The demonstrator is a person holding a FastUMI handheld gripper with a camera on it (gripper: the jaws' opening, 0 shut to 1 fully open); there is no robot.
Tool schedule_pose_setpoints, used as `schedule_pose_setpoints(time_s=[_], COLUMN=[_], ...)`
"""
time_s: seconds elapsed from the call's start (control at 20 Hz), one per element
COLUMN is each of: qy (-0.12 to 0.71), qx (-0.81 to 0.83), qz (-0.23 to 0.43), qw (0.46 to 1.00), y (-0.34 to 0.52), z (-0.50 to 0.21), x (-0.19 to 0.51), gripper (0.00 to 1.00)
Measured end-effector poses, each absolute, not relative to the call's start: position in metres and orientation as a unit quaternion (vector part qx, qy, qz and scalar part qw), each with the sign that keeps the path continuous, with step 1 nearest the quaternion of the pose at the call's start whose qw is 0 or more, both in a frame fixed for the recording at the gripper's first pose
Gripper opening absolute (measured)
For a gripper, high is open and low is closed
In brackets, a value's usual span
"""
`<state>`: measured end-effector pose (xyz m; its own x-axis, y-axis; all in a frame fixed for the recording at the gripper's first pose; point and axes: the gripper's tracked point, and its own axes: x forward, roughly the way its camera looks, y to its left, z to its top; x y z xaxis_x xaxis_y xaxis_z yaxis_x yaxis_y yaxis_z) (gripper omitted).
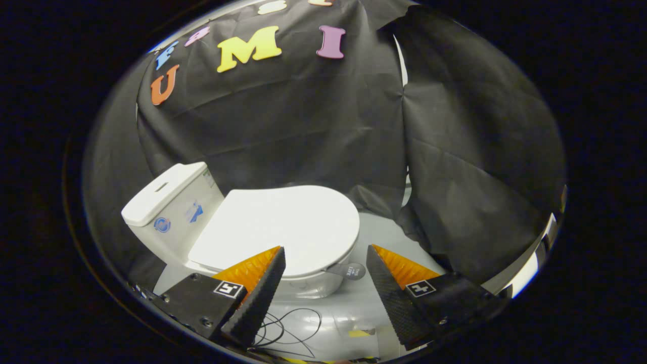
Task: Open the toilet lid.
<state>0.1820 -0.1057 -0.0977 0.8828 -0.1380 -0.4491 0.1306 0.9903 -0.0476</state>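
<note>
Gaping tongs (pixel 326 253) above grey floor (pixel 374 237), toilet lid (pixel 278 225) down.

The toilet (pixel 242 237) is a white, one-piece unit standing on a pale floor (pixel 374 237), with its cistern (pixel 169 205) at the rear and two blue stickers on the cistern's side. The toilet lid (pixel 275 227) is white, oval and smooth. It is fully closed, lying flat over the bowl. A small grey tab (pixel 351 271) projects from under the lid's front rim.
</note>
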Motion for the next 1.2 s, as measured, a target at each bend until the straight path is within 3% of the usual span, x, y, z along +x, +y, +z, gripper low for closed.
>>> schedule_pose_setpoints(time_s=[0.65,0.9,1.2], qy=[0.419,0.454,0.448], qx=[0.114,0.160,0.234], qz=[-0.075,-0.081,-0.074], qw=[0.898,0.873,0.859], y=[-0.159,-0.173,-0.179], z=[-0.190,-0.209,-0.227], x=[0.227,0.234,0.251], gripper=[0.97,0.83,0.77])
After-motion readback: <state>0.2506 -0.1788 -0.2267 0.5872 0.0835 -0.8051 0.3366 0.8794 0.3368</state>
